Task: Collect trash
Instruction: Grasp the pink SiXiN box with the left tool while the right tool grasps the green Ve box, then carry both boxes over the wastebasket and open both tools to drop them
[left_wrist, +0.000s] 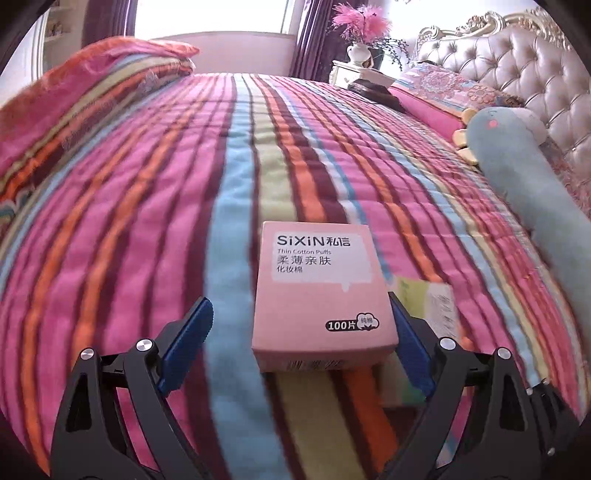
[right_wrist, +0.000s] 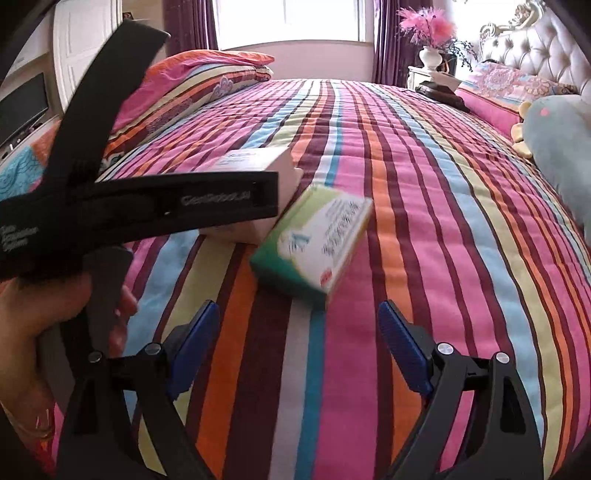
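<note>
A pink cotton-puff box (left_wrist: 320, 295) lies flat on the striped bedspread (left_wrist: 147, 192), between the blue pads of my left gripper (left_wrist: 301, 314), which is open; the right pad is close to the box's edge. A green and white box (right_wrist: 314, 240) lies just right of it, partly hidden in the left wrist view (left_wrist: 432, 299). My right gripper (right_wrist: 297, 317) is open and empty, just short of the green box. The pink box (right_wrist: 258, 162) shows behind the left gripper's black body (right_wrist: 147, 206) in the right wrist view.
A striped pillow (right_wrist: 207, 77) lies at the far left of the bed. A blue plush toy (left_wrist: 524, 162) and patterned pillows (right_wrist: 506, 85) lie by the tufted headboard (left_wrist: 517, 66) on the right. A nightstand with a flower vase (right_wrist: 432, 55) stands beyond.
</note>
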